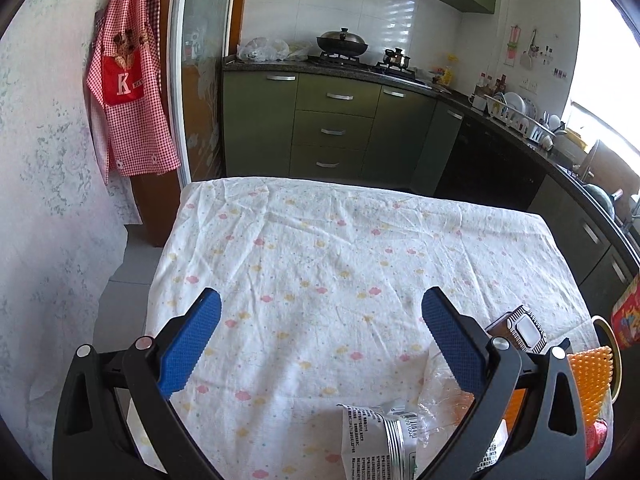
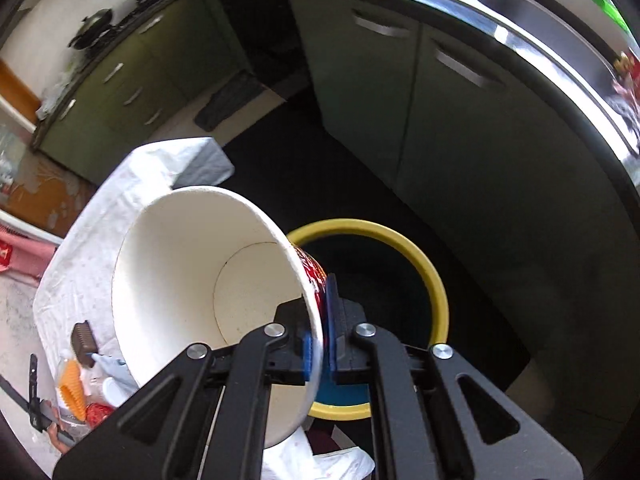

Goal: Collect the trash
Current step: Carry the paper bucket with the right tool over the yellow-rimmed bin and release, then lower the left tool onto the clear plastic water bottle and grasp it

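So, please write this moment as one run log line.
right gripper: shut on cup wall | cup: over bin | left gripper: open, holds nothing | wrapper: on table

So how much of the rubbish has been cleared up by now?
Nothing can be seen inside the yellow-rimmed bin yet. In hand: the right tongs pinch the rim of an empty paper cup, held above that bin. Left: a printed wrapper and clear plastic lie on the tablecloth beneath the open, empty left tongs, plus a small striped box.

Daylight glare from window (image 1: 604,80); fisheye warp, dark corners; right view motion-blurred.
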`<state>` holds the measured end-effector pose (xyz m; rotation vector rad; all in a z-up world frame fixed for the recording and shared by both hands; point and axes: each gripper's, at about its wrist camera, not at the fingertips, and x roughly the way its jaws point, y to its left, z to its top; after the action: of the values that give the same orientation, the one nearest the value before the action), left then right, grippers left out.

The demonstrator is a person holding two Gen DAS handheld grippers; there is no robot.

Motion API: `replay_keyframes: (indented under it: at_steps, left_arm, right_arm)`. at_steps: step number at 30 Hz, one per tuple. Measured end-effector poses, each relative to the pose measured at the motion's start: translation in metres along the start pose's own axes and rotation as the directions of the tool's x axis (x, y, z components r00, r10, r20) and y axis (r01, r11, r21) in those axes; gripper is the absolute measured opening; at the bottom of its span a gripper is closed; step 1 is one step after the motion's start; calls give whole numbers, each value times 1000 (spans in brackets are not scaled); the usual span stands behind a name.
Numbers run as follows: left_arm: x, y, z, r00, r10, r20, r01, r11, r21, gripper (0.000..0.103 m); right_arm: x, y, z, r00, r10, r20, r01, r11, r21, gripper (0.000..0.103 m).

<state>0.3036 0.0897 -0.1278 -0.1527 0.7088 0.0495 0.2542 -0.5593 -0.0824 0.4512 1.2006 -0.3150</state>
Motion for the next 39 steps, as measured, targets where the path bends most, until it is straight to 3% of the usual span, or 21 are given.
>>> replay_keyframes:
  at_steps: [7, 8, 9, 11, 14, 24, 27, 30, 33, 35, 39]
  left_arm:
    - [1, -1, -1, 1000, 2, 3, -2, 1000, 8, 99]
    - [2, -2, -1, 1000, 2, 0, -2, 1000, 11, 99]
    - [3, -3, -2, 1000, 2, -3, -2, 1000, 15, 99]
    - [4, -5, -3, 1000, 3, -9, -2, 1000, 24, 99]
    - [4, -7, -3, 1000, 1, -13, 0, 999, 37, 99]
    - [-24, -23, 4, 998, -50, -24, 52, 995, 84, 99]
    - [-38, -35, 6, 991, -85, -102, 98, 986, 138, 99]
    - [-47, -49, 1, 957, -142, -253, 191, 965, 180, 99]
    - [-47, -64, -9, 893, -156, -423, 255, 948, 190, 99]
    - [-41, -73, -16, 840, -147, -521, 281, 941, 187, 99]
    - [-21, -86, -29, 756, -49, -653, 255, 940, 225, 99]
  right_arm:
    - [81, -39, 4, 994, 13, -108, -3, 995, 96, 8]
    - [91, -41, 6, 992, 10, -124, 4, 994, 107, 15]
    - [98, -43, 7, 991, -5, -134, 22, 992, 121, 30]
    - [104, -44, 10, 991, -33, -127, 49, 990, 129, 38]
    - [100, -43, 8, 995, 5, -101, 7, 993, 121, 38]
    - [48, -8, -44, 987, 154, -38, -156, 987, -43, 42]
    - [39, 6, -54, 983, 177, -40, -180, 981, -79, 43]
    - [26, 12, -66, 982, 189, -29, -191, 976, -104, 45]
    - [20, 15, -74, 979, 202, -22, -203, 972, -119, 47]
    - [23, 19, -75, 977, 212, -24, -214, 969, -125, 47]
    - [19, 23, -88, 972, 230, -41, -233, 963, -138, 48]
